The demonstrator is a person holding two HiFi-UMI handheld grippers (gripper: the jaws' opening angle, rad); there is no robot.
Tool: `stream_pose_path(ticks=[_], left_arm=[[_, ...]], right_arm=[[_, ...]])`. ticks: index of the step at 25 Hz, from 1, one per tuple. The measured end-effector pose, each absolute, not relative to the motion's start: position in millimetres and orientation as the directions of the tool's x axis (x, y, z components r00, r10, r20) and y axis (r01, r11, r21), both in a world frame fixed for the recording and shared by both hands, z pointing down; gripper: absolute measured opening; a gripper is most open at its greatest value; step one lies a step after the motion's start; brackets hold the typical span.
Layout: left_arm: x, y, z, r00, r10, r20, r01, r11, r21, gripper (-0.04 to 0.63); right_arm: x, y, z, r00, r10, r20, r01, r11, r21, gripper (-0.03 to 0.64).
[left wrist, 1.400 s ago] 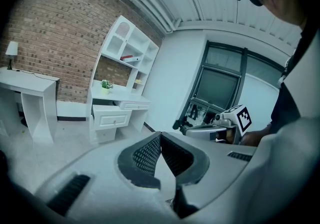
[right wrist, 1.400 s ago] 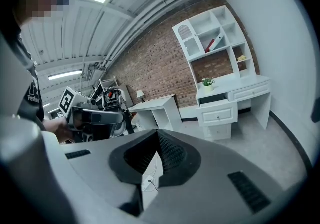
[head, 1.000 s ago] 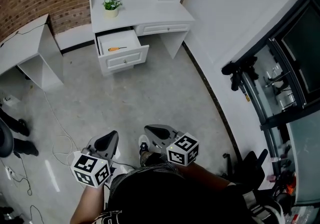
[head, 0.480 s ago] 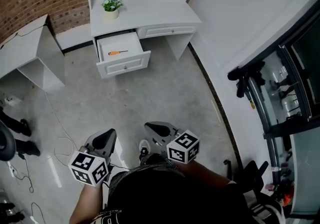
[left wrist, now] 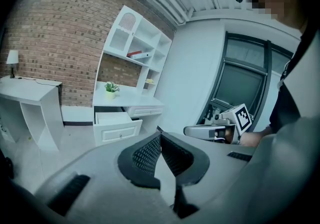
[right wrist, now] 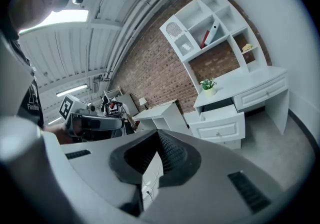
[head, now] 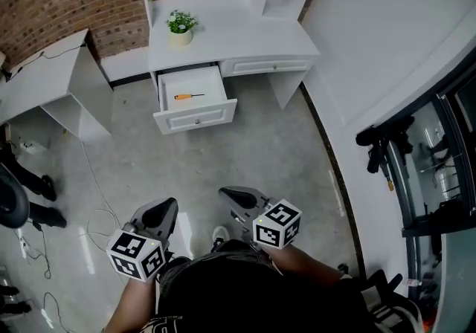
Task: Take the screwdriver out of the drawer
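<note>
1. Lower in view than before, the open drawer (head: 197, 117) holds the screwdriver (head: 188, 97), far off.
2. Left gripper (head: 160, 212) and right gripper (head: 239, 198): fingers pressed together, empty.
3. Arriving closed could shove the screwdriver away.

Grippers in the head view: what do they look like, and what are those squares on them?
Both the left gripper and right gripper are grey, tapering to pointed jaws lined with black ribbed pads. Each carries a white cube printed with black square markers. The person wears a black top.
</note>
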State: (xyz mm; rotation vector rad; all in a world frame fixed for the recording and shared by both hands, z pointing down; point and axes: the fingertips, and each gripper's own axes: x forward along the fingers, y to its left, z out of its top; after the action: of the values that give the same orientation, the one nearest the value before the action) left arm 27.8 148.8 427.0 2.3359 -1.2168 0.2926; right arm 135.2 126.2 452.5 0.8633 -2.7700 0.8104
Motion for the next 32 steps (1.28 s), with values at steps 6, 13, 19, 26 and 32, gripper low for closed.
stream_pose_path(ticks=[6, 13, 19, 26, 32], left_arm=[[41, 128, 425, 0.578, -0.709, 0.404, -0.816, -0.489, 0.309, 0.017], [58, 120, 427, 0.590, -0.696, 0.409, -0.807, -0.505, 0.306, 0.017], [52, 109, 438, 0.593, -0.687, 0.420, -0.805, -0.496, 0.325, 0.017], [65, 76, 434, 0.643, -0.656, 0.395, -0.766, -0.560, 0.315, 0.017], [67, 48, 433, 0.661, -0.646, 0.382, -0.751, -0.580, 0.316, 0.017]], right_arm=[[145, 112, 464, -0.833, -0.476, 0.281, -0.552, 0.686, -0.474, 0.005], [161, 100, 464, -0.820, -0.493, 0.291, -0.572, 0.677, -0.463, 0.005], [158, 93, 469, -0.815, -0.497, 0.297, -0.578, 0.678, -0.454, 0.005], [164, 74, 467, -0.795, -0.527, 0.300, -0.606, 0.672, -0.425, 0.005], [165, 45, 466, -0.780, -0.544, 0.310, -0.626, 0.663, -0.411, 0.005]])
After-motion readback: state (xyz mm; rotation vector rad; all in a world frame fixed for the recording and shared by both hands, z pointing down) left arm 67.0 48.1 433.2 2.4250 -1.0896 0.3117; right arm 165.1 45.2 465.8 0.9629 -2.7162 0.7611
